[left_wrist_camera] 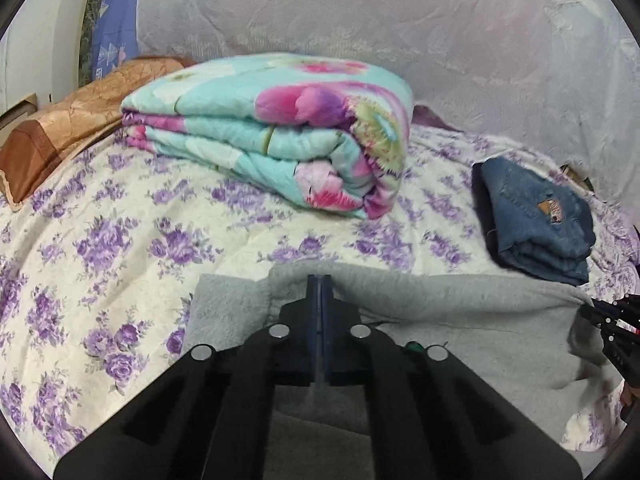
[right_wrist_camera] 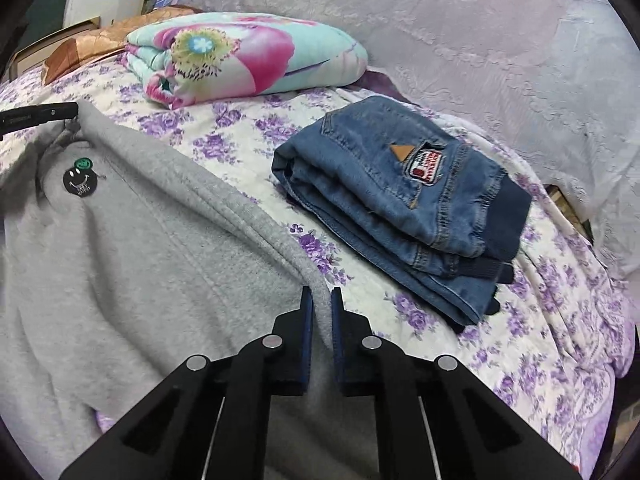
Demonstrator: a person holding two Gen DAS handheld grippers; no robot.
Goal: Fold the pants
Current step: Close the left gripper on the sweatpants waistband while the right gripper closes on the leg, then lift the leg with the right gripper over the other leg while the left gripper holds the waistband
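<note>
Grey fleece pants (right_wrist_camera: 132, 248) lie spread on the flowered bedspread (right_wrist_camera: 540, 360); they also show in the left wrist view (left_wrist_camera: 460, 320). A black smiley patch (right_wrist_camera: 79, 179) sits on them. My left gripper (left_wrist_camera: 319, 280) is shut on the pants' upper edge. My right gripper (right_wrist_camera: 319, 294) is closed on the pants' ribbed edge, with a narrow gap between the pads filled by fabric. The left gripper (right_wrist_camera: 40, 116) shows at the left of the right wrist view, and the right gripper (left_wrist_camera: 608, 316) shows at the right edge of the left wrist view.
Folded blue jeans (right_wrist_camera: 400, 200) lie on the bed to the right, also in the left wrist view (left_wrist_camera: 536, 220). A folded turquoise and pink quilt (left_wrist_camera: 280, 132) lies farther back. A brown pillow (left_wrist_camera: 60, 136) lies at the far left. A pale curtain (left_wrist_camera: 400, 20) hangs behind.
</note>
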